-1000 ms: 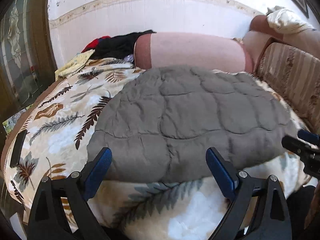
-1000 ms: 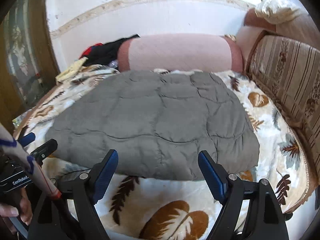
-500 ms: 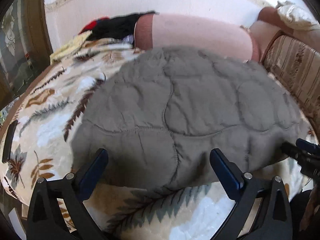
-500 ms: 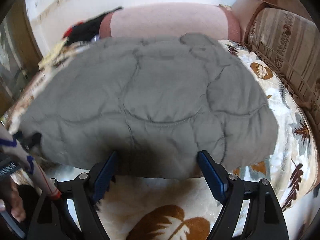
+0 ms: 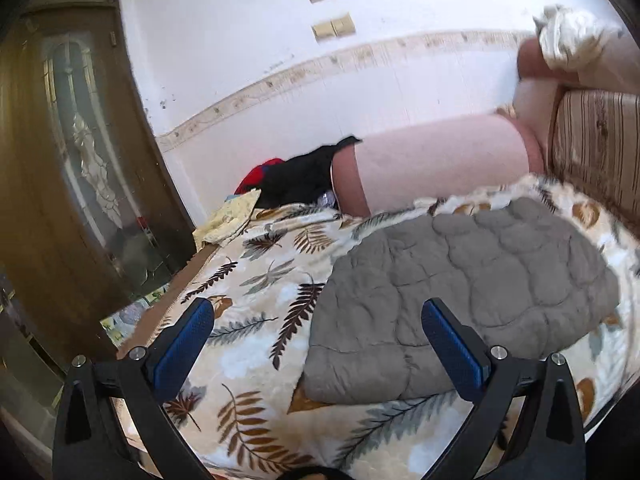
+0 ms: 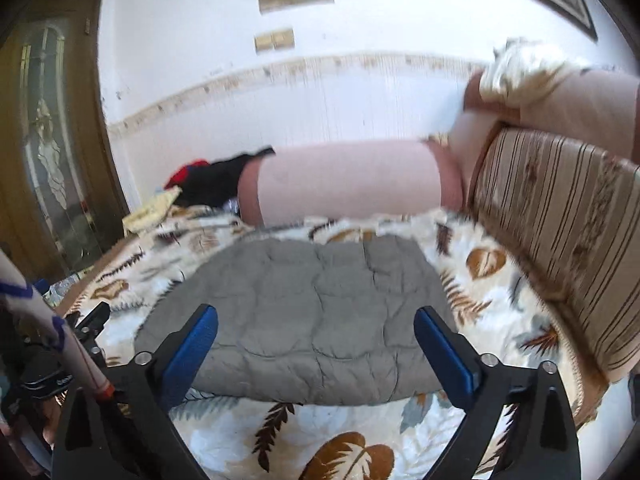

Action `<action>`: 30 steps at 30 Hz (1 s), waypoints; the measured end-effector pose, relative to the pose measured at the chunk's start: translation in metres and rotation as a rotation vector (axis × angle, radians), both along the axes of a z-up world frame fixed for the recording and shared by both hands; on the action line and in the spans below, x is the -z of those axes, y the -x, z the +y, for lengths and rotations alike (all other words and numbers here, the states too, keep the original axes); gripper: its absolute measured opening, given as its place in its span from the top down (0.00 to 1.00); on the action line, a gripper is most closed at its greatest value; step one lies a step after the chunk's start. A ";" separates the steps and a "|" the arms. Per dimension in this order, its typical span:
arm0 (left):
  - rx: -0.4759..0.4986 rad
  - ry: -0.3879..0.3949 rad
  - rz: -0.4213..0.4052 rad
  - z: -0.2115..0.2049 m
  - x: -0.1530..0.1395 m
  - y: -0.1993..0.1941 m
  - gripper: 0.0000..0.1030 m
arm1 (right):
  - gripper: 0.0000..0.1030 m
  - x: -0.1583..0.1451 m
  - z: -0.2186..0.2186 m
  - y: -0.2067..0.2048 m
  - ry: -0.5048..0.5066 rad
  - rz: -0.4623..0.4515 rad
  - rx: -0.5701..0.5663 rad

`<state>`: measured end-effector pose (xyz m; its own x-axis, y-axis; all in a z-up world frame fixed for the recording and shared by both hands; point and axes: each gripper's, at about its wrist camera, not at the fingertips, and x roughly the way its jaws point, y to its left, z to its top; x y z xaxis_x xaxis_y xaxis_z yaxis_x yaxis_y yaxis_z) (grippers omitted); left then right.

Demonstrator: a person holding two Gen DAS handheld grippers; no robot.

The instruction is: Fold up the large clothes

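Grey quilted fabric, puffy stuff, so this quilt [image 5: 460, 292] is going to be springy. From the left wrist: it lies folded into a thick block on the bed [image 5: 248, 320], on the leaf-print cover, toward the right side and just short of the pink bolster [image 5: 440, 168]. The left gripper [image 5: 316, 340] hangs over the near left corner of the quilt with its fingers spread wide and nothing between them.

From the right wrist: same block seen more head-on, near edge sitting just past the blue pads. The right gripper [image 6: 316, 344] is also spread wide and empty, lined up with the middle of that near edge. The striped backrest [image 6: 560, 248] runs along the right, and the left tool is peeking in at the bottom left. This view is a bit smeared, so I can't tell how neat the far edge is.

What I'd worry about: the padding is thick, so the layers may spring open once nobody's pressing them. If another fold is coming, a pinch that grabs only the top layer would peel the stack apart. The plush cover could also drag along and bunch.
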<state>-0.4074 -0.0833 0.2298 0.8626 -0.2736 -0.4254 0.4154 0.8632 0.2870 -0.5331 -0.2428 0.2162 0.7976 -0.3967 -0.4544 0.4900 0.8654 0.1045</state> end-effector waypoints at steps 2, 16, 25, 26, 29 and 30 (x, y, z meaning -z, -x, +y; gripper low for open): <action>0.022 0.052 0.046 0.008 0.004 0.003 0.00 | 0.02 -0.002 0.013 0.006 0.013 -0.016 -0.007; 0.042 0.143 0.138 0.032 0.039 -0.009 0.00 | 0.02 0.038 0.060 -0.009 0.091 0.078 -0.043; 0.031 0.110 0.166 0.026 0.055 -0.016 0.00 | 0.02 0.047 0.060 -0.017 0.087 0.093 -0.056; 0.032 0.109 0.169 0.025 0.056 -0.017 0.00 | 0.02 0.048 0.059 -0.018 0.082 0.096 -0.058; 0.033 0.101 0.172 0.022 0.060 -0.018 0.00 | 0.02 0.050 0.056 -0.019 0.074 0.098 -0.055; 0.034 0.099 0.173 0.021 0.061 -0.018 0.00 | 0.02 0.050 0.055 -0.019 0.073 0.100 -0.055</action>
<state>-0.3892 -0.0622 0.1687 0.7683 -0.3493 -0.5364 0.4807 0.8682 0.1232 -0.5139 -0.1879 0.1663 0.7714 -0.3884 -0.5041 0.4465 0.8947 -0.0061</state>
